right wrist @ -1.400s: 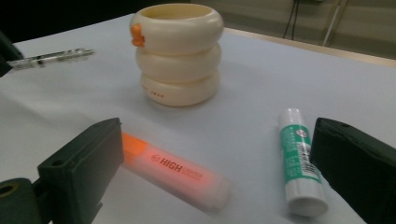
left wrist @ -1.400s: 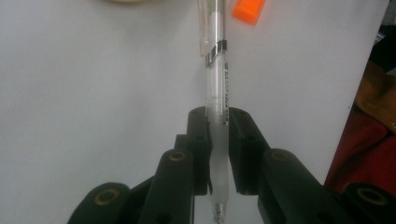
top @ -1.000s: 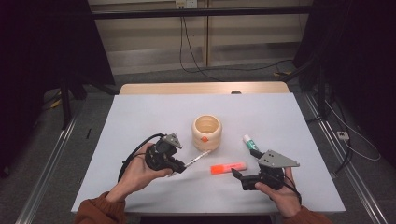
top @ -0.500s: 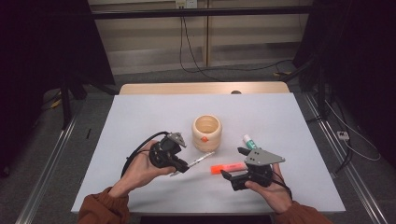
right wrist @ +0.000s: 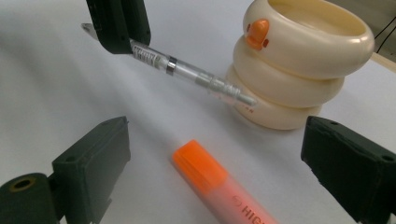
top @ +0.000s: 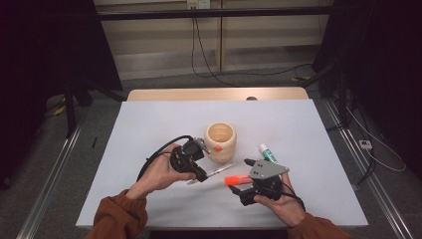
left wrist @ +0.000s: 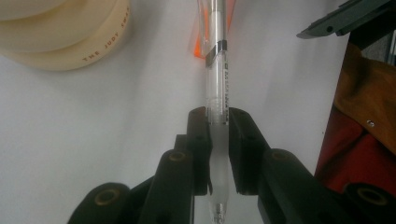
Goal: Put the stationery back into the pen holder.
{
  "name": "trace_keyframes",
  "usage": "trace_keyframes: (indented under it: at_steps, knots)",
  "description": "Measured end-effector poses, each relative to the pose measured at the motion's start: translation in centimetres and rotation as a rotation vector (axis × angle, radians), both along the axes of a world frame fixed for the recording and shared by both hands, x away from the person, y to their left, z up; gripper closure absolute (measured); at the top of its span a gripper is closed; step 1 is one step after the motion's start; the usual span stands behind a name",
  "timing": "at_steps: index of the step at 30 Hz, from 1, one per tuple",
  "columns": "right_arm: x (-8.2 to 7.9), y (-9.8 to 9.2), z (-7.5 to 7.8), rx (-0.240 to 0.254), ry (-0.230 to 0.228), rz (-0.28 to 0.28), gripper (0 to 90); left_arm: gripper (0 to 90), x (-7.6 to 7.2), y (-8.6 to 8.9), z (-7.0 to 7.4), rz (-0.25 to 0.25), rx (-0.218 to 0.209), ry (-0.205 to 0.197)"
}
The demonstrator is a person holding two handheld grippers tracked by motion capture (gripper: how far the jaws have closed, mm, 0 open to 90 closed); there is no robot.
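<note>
Left gripper [left wrist: 218,123] is clamped on the clear pen [left wrist: 217,84]; right gripper [right wrist: 212,154] gapes wide, orange highlighter [right wrist: 219,186] between its fingers.

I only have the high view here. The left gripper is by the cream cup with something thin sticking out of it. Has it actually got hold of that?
Observer: Yes. In the left gripper view the left gripper is shut on a clear pen, both jaws pressed to its barrel.
Operator: And the right gripper, is it on the orange highlighter?
Observer: No. The right gripper is open, its jaws standing wide on either side of the orange highlighter, not touching it.
Operator: Anything on that cup?
Observer: The duck-shaped cup has an orange beak under its rim.
</note>
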State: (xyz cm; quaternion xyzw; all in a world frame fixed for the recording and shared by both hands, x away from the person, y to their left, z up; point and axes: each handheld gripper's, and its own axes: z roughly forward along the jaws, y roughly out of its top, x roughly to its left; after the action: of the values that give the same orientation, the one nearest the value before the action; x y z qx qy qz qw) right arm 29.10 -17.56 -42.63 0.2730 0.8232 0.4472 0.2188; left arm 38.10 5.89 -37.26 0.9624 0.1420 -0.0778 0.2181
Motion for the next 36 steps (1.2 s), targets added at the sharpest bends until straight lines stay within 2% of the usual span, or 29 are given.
trace_keyframes:
  at_steps: [2, 3, 4, 5, 6, 7, 8, 9, 10, 11, 13, 14, 15, 16, 17, 18, 19, 20, 21, 22, 23, 24, 25, 27, 28, 31, 32, 35, 36]
  knots:
    - [0.0, 0.0, 0.1, -0.007, -0.014, 0.001, 9.3, 79.7, 0.0, -0.2, 0.0, -0.006, 0.005, 0.003]
    - [0.0, 0.2, 0.2, -0.029, -0.031, 0.008, 9.4, 79.7, 0.0, -0.4, 0.0, -0.019, 0.013, 0.005]
    - [0.1, 0.5, 0.5, -0.080, -0.065, 0.045, 7.9, 79.8, -0.2, -0.8, 0.0, -0.024, 0.021, 0.008]
    - [0.1, 0.5, 0.5, -0.080, -0.065, 0.045, 7.9, 79.7, -0.2, -0.8, 0.0, -0.024, 0.021, 0.008]
    - [0.1, 1.1, 0.8, -0.127, -0.092, 0.064, 8.2, 79.7, -0.4, -0.9, 0.0, -0.021, 0.023, 0.008]
    - [0.1, 1.1, 0.8, -0.127, -0.092, 0.064, 8.2, 79.7, -0.4, -0.9, 0.0, -0.021, 0.023, 0.008]
    - [0.0, 1.8, 1.0, -0.186, -0.138, 0.078, 8.2, 79.7, -0.4, -1.0, 0.1, -0.024, 0.022, 0.011]
    - [0.0, 1.8, 1.0, -0.186, -0.138, 0.078, 8.2, 79.7, -0.4, -1.0, 0.1, -0.024, 0.022, 0.011]
    - [0.0, 2.5, 0.9, -0.219, -0.177, 0.090, 10.1, 79.7, -0.4, -1.1, 0.3, -0.030, 0.032, 0.009]
    - [0.0, 2.5, 0.9, -0.219, -0.177, 0.090, 10.1, 79.7, -0.4, -1.1, 0.3, -0.030, 0.032, 0.009]
    - [-0.1, 3.0, 0.6, -0.251, -0.211, 0.095, 13.0, 79.7, -0.4, -1.2, 0.3, -0.032, 0.034, 0.012]
    - [-0.2, 3.5, 0.3, -0.291, -0.245, 0.105, 15.1, 79.7, -0.4, -1.3, 0.3, -0.034, 0.036, 0.014]
    - [-0.2, 3.5, 0.3, -0.291, -0.245, 0.105, 15.1, 79.7, -0.4, -1.4, 0.2, -0.030, 0.039, 0.014]
    - [-0.5, 3.8, 0.2, -0.339, -0.293, 0.119, 19.1, 79.7, -0.6, -1.6, 0.1, -0.030, 0.045, 0.019]
    - [-0.5, 3.8, 0.2, -0.339, -0.293, 0.119, 19.1, 79.7, -0.6, -1.6, 0.1, -0.030, 0.045, 0.019]
    - [-0.8, 4.1, 0.0, -0.384, -0.343, 0.131, 23.8, 79.7, -0.7, -1.7, 0.1, -0.037, 0.049, 0.016]
    - [-0.8, 4.1, 0.0, -0.384, -0.343, 0.131, 23.8, 79.7, -0.7, -1.7, 0.1, -0.037, 0.049, 0.016]
    - [-1.2, 4.6, -0.3, -0.438, -0.396, 0.143, 26.6, 79.7, -0.7, -1.8, 0.0, -0.032, 0.055, 0.017]
    - [-1.2, 4.6, -0.3, -0.438, -0.396, 0.143, 26.6, 79.7, -0.7, -1.8, 0.0, -0.032, 0.055, 0.017]
    - [-1.5, 4.9, -0.5, -0.493, -0.435, 0.168, 29.2, 79.7, -0.6, -1.9, 0.0, -0.030, 0.053, 0.018]
    - [-1.5, 4.9, -0.5, -0.493, -0.435, 0.168, 29.2, 79.7, -0.6, -1.9, 0.0, -0.030, 0.053, 0.018]
    - [-1.8, 5.3, -0.8, -0.558, -0.474, 0.174, 36.1, 79.7, -0.7, -2.1, 0.0, -0.031, 0.062, 0.020]
    - [-1.8, 5.3, -0.8, -0.558, -0.474, 0.174, 36.1, 79.7, -0.7, -2.1, 0.0, -0.031, 0.062, 0.020]
    - [-2.1, 5.6, -1.1, -0.593, -0.505, 0.171, 38.8, 79.7, -0.5, -2.2, 0.1, -0.047, 0.072, 0.018]
    - [-2.1, 5.7, -1.2, -0.614, -0.528, 0.168, 44.2, 79.7, -0.6, -2.4, 0.1, -0.038, 0.067, 0.021]
    - [-2.3, 5.7, -1.2, -0.632, -0.550, 0.164, 48.1, 79.7, -0.4, -2.4, 0.1, -0.050, 0.077, 0.016]
    - [-2.4, 5.8, -1.4, -0.656, -0.567, 0.171, 51.1, 79.7, -0.5, -2.4, 0.0, -0.042, 0.068, 0.021]
    - [-2.5, 6.0, -1.6, -0.671, -0.584, 0.177, 52.7, 79.7, -0.4, -2.4, -0.1, -0.042, 0.073, 0.025]
    - [-2.7, 6.2, -1.8, -0.691, -0.602, 0.181, 56.9, 79.7, -0.5, -2.5, -0.1, -0.036, 0.070, 0.025]
